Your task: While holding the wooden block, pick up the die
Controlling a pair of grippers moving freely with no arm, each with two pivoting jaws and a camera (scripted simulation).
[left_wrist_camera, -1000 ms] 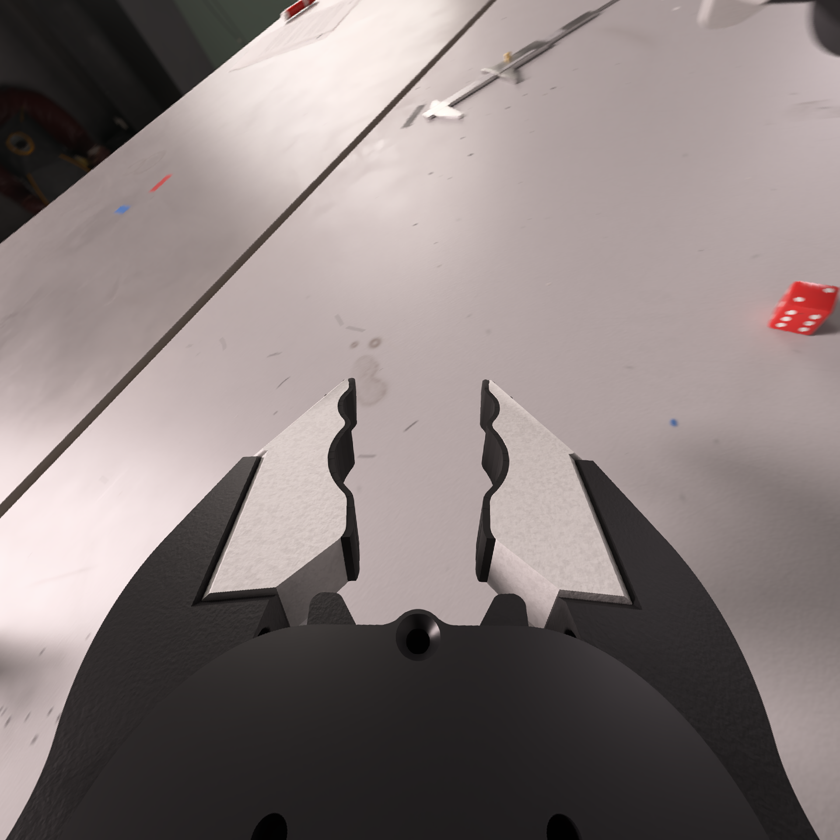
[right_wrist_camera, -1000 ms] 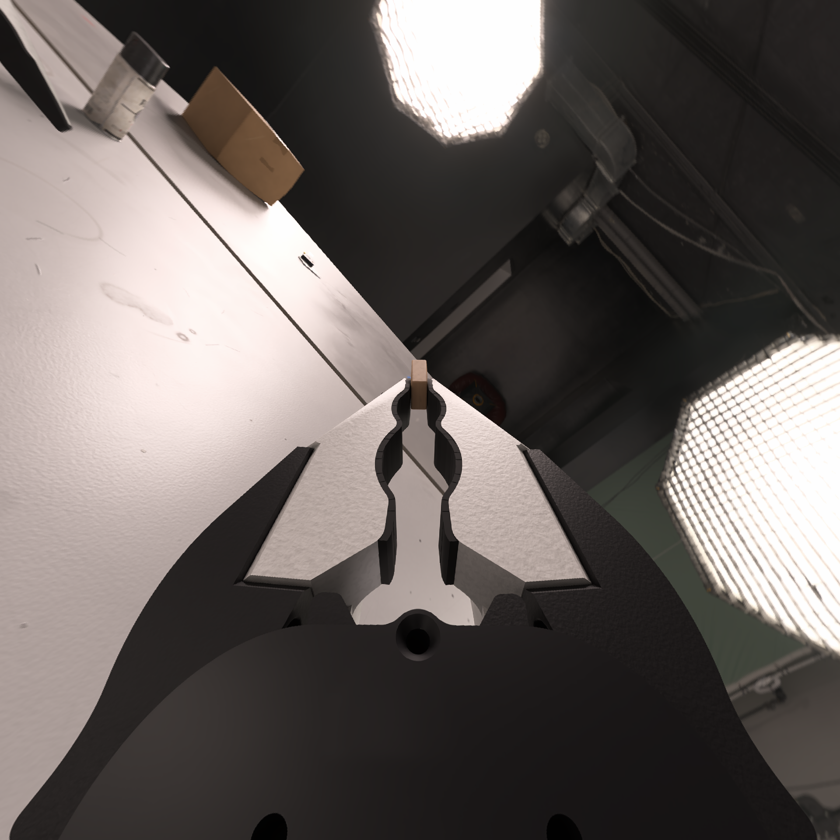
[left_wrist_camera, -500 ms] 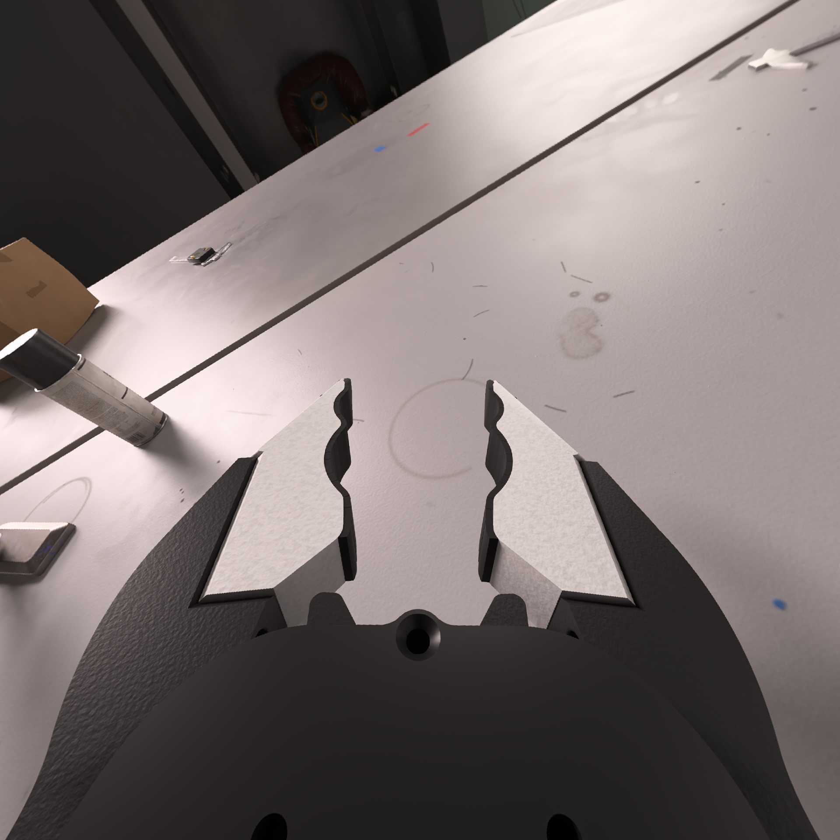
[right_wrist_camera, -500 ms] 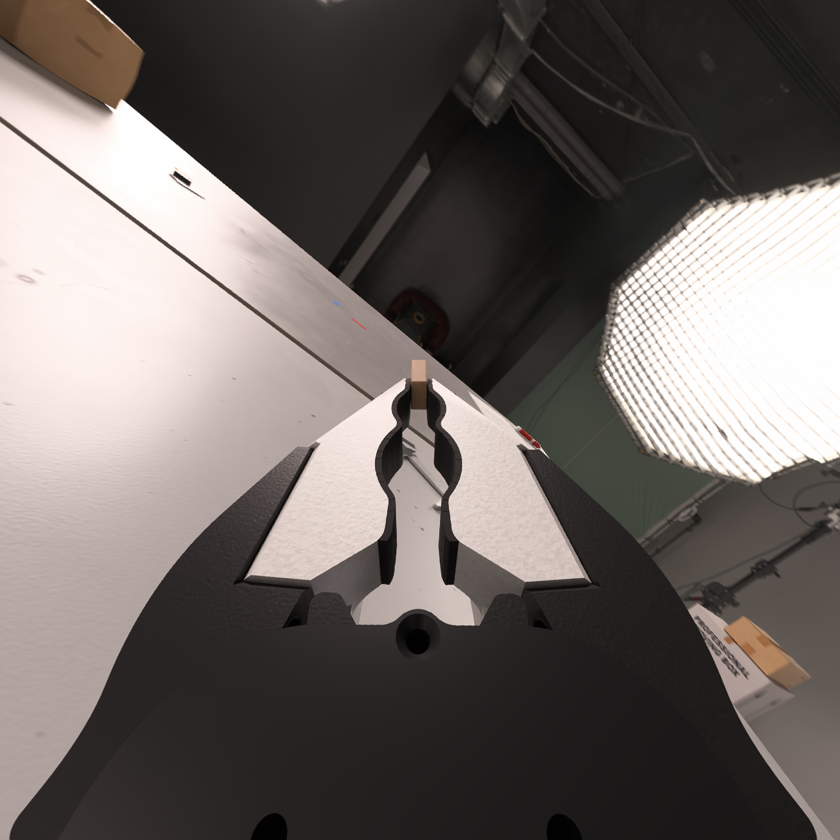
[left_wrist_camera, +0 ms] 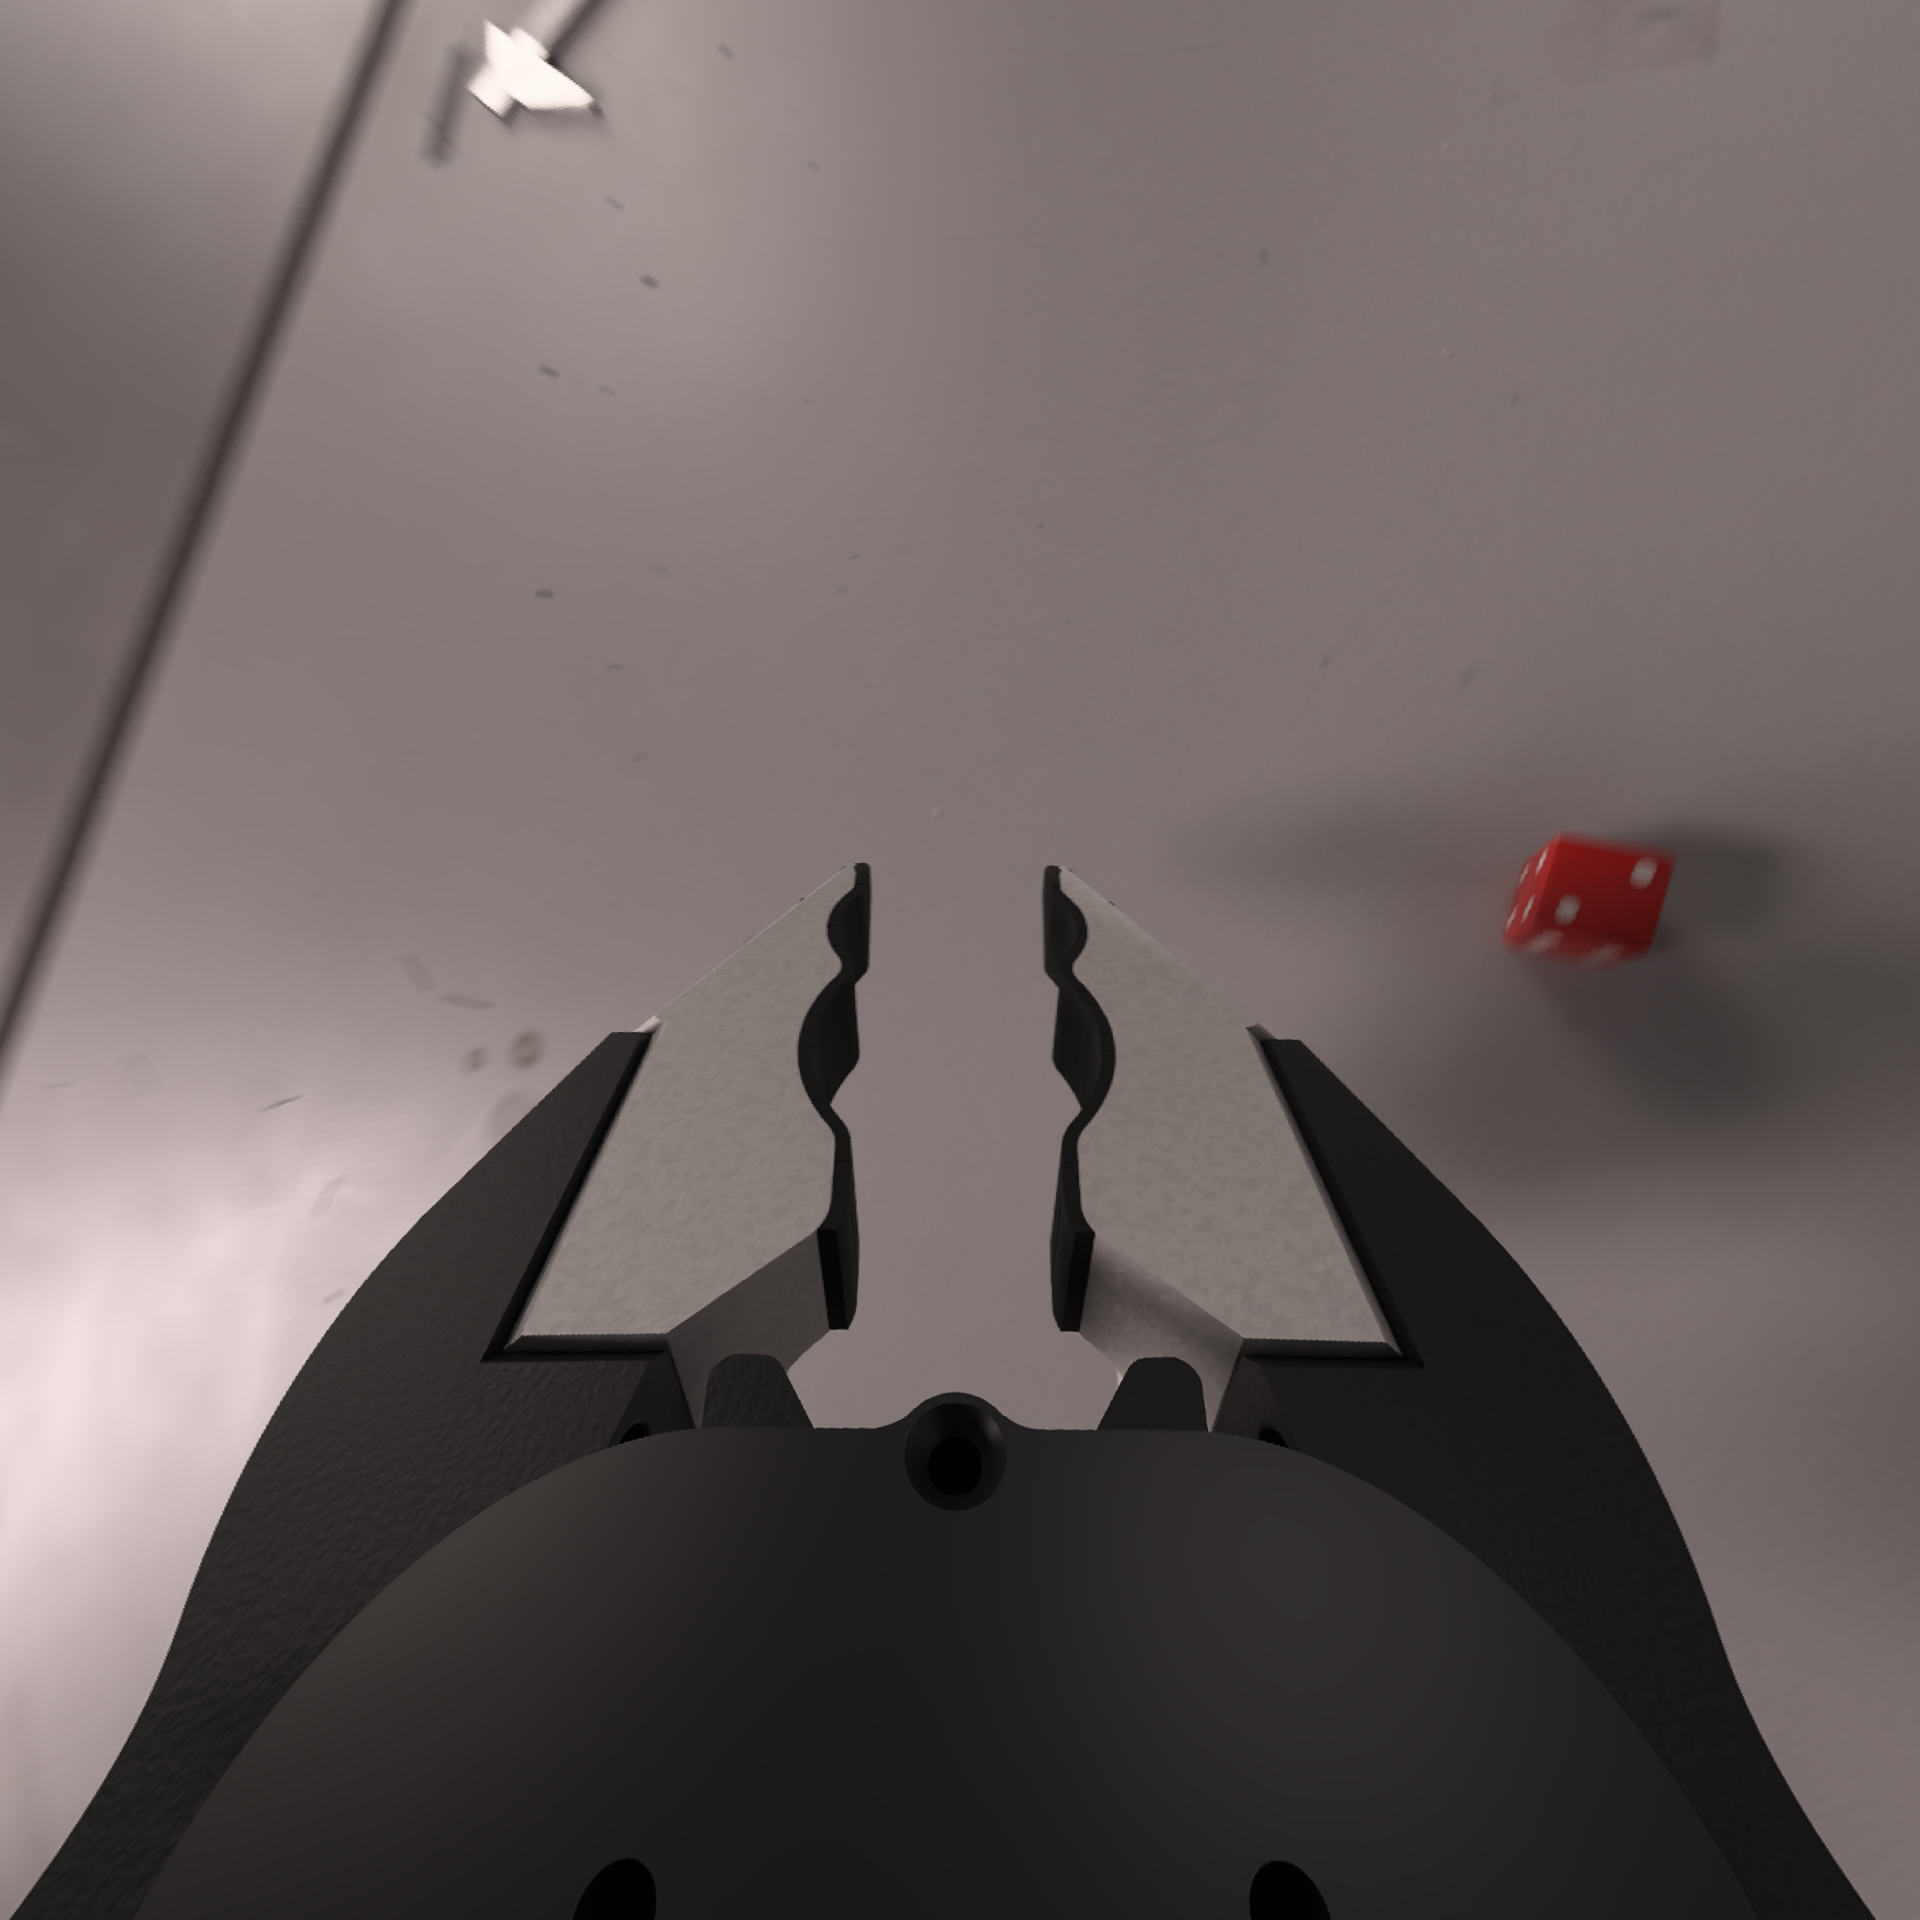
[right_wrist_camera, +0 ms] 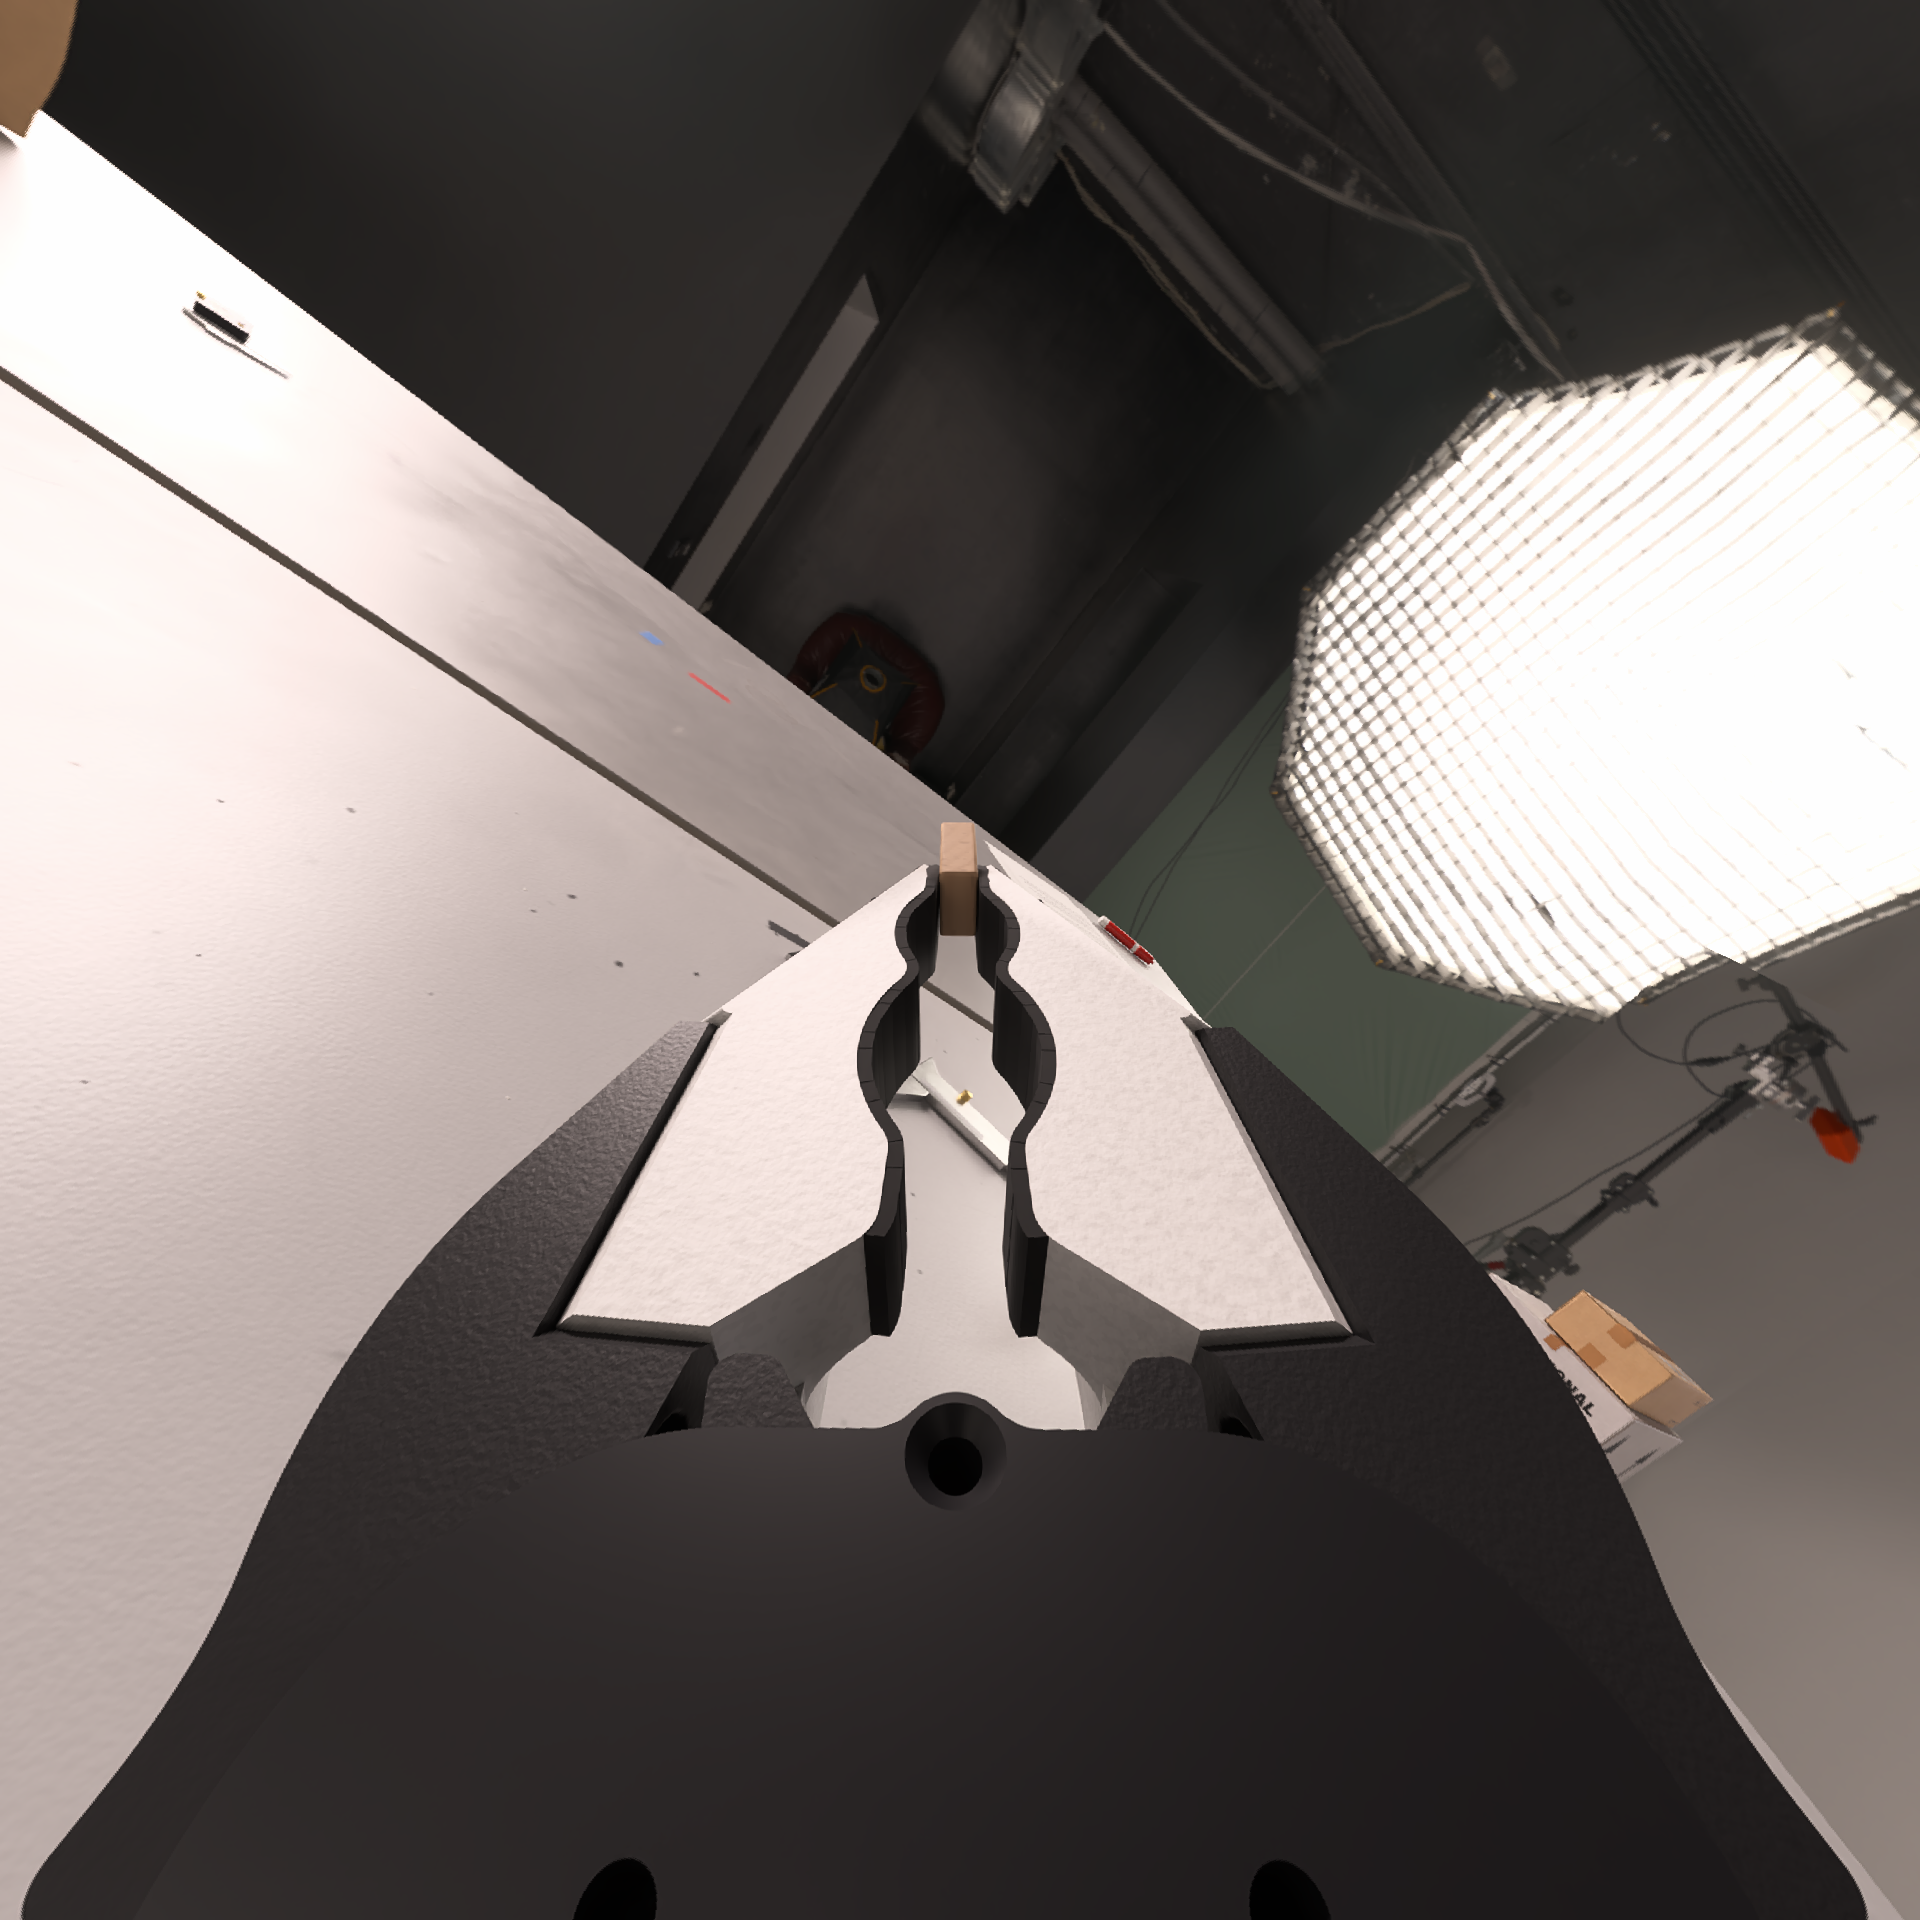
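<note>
In the left wrist view a red die (left_wrist_camera: pixel 1587 900) with white pips lies on the grey table (left_wrist_camera: pixel 1143 416), to the right of my left gripper (left_wrist_camera: pixel 957 883) and about level with its fingertips. The left gripper is open and empty, close above the table. In the right wrist view my right gripper (right_wrist_camera: pixel 957 883) is shut on a small wooden block (right_wrist_camera: pixel 957 878), pinched at the fingertips and sticking out past them. The right gripper is held above the table and points up toward the dark room. The die does not show in the right wrist view.
A dark seam (left_wrist_camera: pixel 187 499) runs along the table at the left. A white scrap (left_wrist_camera: pixel 525 83) lies far ahead. In the right wrist view a bright studio light (right_wrist_camera: pixel 1621 665) stands at the right, a light stand (right_wrist_camera: pixel 1683 1122) and a cardboard box (right_wrist_camera: pixel 1621 1361) below it.
The left gripper has swung back toward the die, which now shows at its right, and come lower over the table. The right gripper keeps the block and has turned slightly.
</note>
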